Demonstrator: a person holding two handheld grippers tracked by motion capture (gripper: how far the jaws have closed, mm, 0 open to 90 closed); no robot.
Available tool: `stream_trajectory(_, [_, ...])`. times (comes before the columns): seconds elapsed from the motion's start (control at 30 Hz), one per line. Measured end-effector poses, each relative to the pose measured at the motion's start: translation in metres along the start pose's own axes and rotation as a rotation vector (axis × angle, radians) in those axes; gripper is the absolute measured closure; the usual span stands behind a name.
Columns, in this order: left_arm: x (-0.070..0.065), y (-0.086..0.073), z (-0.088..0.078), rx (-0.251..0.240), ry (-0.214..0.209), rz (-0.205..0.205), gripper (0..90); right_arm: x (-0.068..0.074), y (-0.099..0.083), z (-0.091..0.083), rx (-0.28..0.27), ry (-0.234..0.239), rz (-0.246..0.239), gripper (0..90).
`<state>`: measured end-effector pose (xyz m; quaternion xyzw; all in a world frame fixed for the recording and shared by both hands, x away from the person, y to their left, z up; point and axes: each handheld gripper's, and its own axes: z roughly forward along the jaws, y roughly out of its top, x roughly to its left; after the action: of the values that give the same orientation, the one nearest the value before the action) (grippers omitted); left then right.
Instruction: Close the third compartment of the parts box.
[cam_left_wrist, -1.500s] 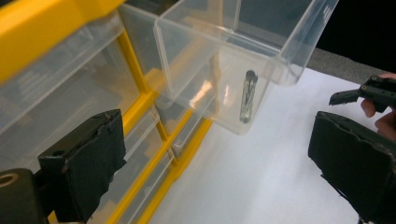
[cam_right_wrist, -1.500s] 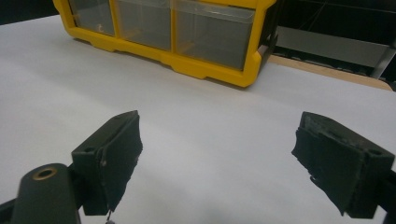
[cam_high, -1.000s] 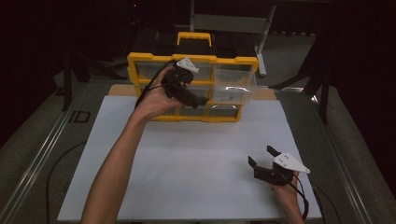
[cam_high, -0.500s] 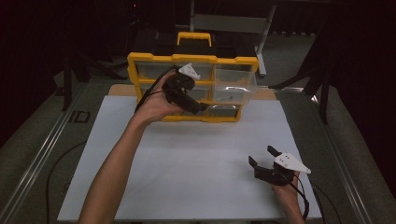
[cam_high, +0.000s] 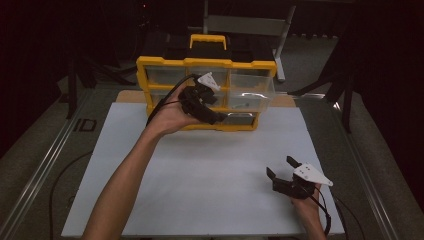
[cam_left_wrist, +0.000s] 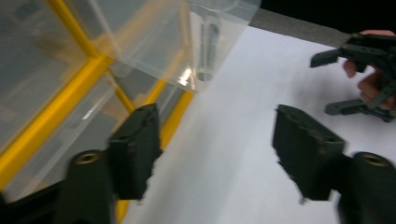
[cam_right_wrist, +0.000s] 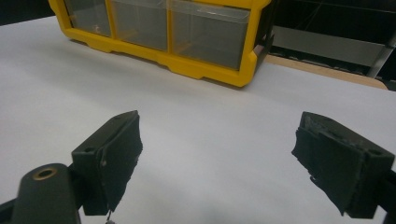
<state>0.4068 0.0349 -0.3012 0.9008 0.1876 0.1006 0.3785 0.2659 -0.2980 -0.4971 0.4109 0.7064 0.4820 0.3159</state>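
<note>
At the left of the high view the person's left forearm reaches up the white table (cam_high: 200, 170) to the organizer (cam_high: 206, 64) — a yellow frame of clear drawers standing at the far edge. The left gripper (cam_high: 220, 118) sits against its front, at the lower row, with a cable trailing back over the hand. In the left gripper view its jaws have just been closing, yet they stand apart with only bare white surface between them; one jaw lies just beside the yellow bottom rail, and whether it touches cannot be told. A clear drawer (cam_left_wrist: 187, 37) juts out of the frame above that jaw, tilted in this view, with a small dark part inside it.

Further right, near the front edge of the table and well apart from the organizer, the right gripper (cam_high: 283, 168) rests low in the person's right hand (cam_high: 306, 205). Its jaws are spread wide — nothing lies between them in the right gripper view, just white table, with the organizer's lower drawers beyond.
</note>
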Motion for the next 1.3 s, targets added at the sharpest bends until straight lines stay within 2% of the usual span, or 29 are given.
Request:
stream_trajectory(0.17, [-0.001,0.000,0.003,0.015,-0.022,0.002,46.2,0.000,0.000,0.000,0.001,0.000,-0.001,14.5])
stream_trajectory(0.2, [-0.001,0.000,0.003,0.013,-0.041,0.005,51.6,0.000,0.000,0.000,-0.001,0.000,-0.001,14.5])
stream_trajectory(0.27, [-0.002,0.001,0.003,0.012,-0.023,0.017,55.3,0.000,0.000,0.000,0.000,0.000,0.000,14.5])
stream_trajectory(0.47, [-0.003,0.002,0.008,0.008,-0.034,0.008,65.5,-0.001,0.000,0.000,0.000,-0.001,0.001,14.5])
stream_trajectory(0.57, [-0.003,0.003,0.010,0.000,-0.043,0.004,74.2,-0.001,0.000,0.000,0.000,-0.002,0.002,14.5])
stream_trajectory(0.67, [-0.004,0.005,0.013,-0.009,-0.016,0.006,85.3,-0.001,0.000,0.000,0.001,-0.001,0.001,14.5])
stream_trajectory(0.7, [-0.004,0.006,0.013,-0.025,-0.013,0.002,89.6,-0.001,0.000,0.000,0.001,-0.001,0.000,14.5])
stream_trajectory(0.83, [-0.005,0.009,0.014,-0.059,-0.016,-0.009,90.0,-0.001,0.000,0.000,0.001,-0.002,0.002,14.5])
stream_trajectory(1.3, [-0.012,0.020,0.030,-0.054,-0.010,0.010,90.0,-0.001,0.000,0.001,0.000,-0.001,-0.004,14.5])
